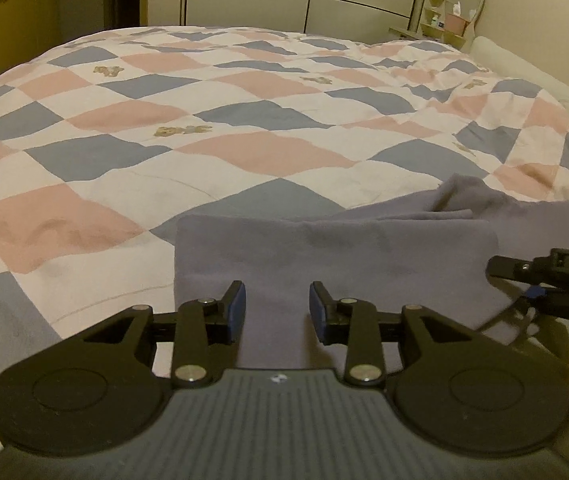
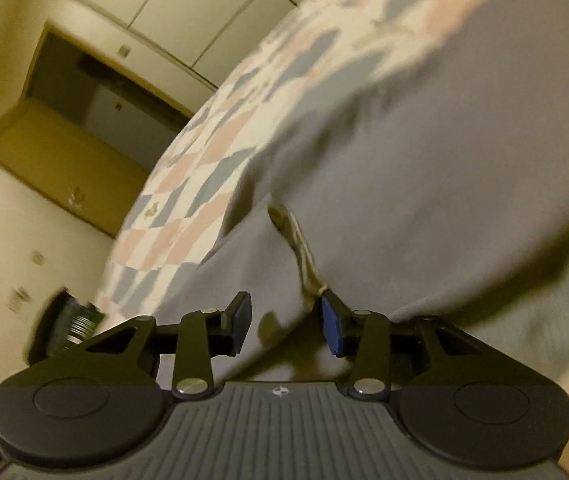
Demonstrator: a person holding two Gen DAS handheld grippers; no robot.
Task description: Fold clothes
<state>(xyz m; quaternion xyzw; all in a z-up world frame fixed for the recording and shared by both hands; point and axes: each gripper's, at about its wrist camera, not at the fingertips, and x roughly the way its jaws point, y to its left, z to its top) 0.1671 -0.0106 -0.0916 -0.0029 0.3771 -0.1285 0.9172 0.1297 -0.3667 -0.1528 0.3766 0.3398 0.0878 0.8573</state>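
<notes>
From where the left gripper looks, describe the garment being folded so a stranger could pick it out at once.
Start at the bed, covered by a checked quilt of pink, blue and white diamonds with small bear prints. At its near edge, under the left gripper, lies the grey-purple garment, folded flat with a rumpled far corner. It is the only plain, unpatterned cloth there.

A big bed (image 1: 0,92) fills the room, covered by a quilt (image 1: 244,128) with pink, blue and white squares. A grey cloth (image 1: 324,252) lies folded on the quilt, at its near edge. The left gripper (image 1: 278,308) sits over the cloth, its blue pads (image 1: 238,312) apart with nothing pinched. The right gripper (image 1: 540,268) pokes in beside the cloth.
</notes>
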